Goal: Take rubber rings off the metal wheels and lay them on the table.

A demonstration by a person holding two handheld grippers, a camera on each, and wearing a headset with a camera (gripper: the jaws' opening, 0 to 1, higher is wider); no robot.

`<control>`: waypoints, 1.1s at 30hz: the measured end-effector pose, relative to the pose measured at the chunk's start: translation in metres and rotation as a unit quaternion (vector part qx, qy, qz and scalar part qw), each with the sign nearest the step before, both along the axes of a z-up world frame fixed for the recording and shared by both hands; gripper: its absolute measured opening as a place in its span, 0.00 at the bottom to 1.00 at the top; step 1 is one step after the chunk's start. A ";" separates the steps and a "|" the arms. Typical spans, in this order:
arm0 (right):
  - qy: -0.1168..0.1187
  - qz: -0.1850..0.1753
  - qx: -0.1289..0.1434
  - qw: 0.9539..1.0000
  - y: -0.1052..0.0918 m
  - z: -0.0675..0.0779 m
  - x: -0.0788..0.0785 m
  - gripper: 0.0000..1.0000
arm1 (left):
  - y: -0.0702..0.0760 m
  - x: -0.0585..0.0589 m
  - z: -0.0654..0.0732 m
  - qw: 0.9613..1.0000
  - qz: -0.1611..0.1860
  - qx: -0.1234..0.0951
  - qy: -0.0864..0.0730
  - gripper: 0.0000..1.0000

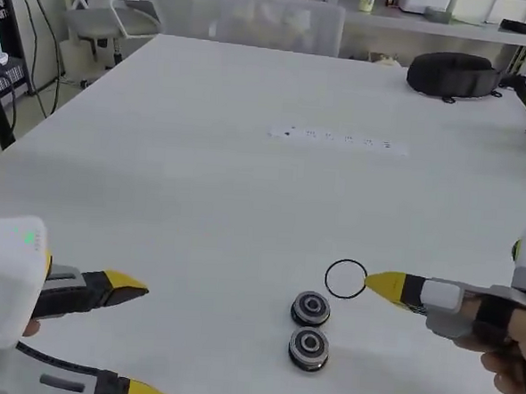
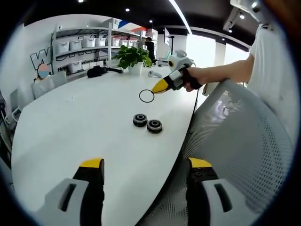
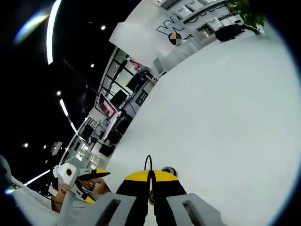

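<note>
1. The right gripper (image 1: 369,281) comes in from the right of the head view, its yellow-tipped jaws pressed together on the edge of a thin black rubber ring (image 1: 345,279).
2. In its own view the right gripper (image 3: 149,178) shows the rubber ring (image 3: 148,163) edge-on, pinched between the shut tips.
3. I cannot tell whether the ring touches the white table (image 1: 202,175).
4. Two metal wheels lie flat just beside the ring, close together: the farther wheel (image 1: 311,309) and the nearer wheel (image 1: 308,347).
5. The left gripper (image 1: 143,337) is well apart from them at the lower left, jaws spread wide and holding nothing, as its own view (image 2: 146,163) confirms.
</note>
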State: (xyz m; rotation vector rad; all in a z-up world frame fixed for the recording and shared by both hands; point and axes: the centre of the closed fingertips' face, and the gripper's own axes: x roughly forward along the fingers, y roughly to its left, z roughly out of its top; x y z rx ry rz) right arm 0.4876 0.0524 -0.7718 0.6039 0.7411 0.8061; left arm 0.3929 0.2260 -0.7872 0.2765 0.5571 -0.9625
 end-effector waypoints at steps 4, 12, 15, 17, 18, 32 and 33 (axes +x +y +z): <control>-0.007 -0.003 0.004 1.000 0.002 0.006 0.000 0.00 | 0.001 0.001 0.001 1.000 0.005 0.000 -0.004 0.69; -0.019 0.004 0.001 1.000 0.006 0.012 -0.001 0.00 | 0.002 0.002 0.002 1.000 0.010 -0.005 -0.005 0.69; -0.023 0.006 0.006 1.000 0.008 0.017 -0.001 0.00 | 0.002 0.002 0.001 1.000 0.008 -0.003 -0.006 0.69; -0.027 0.007 0.008 1.000 0.010 0.020 -0.001 0.00 | 0.002 0.003 0.001 1.000 0.009 -0.003 -0.006 0.69; -0.029 0.008 0.009 1.000 0.011 0.021 -0.001 0.00 | 0.002 0.003 0.001 1.000 0.010 -0.004 -0.006 0.69; -0.047 0.056 0.006 0.997 0.044 0.029 -0.014 0.00 | 0.003 0.004 0.000 1.000 0.011 0.001 -0.006 0.68; -0.046 0.059 0.007 0.997 0.046 0.029 -0.015 0.00 | 0.003 0.004 0.000 1.000 0.011 0.001 -0.006 0.68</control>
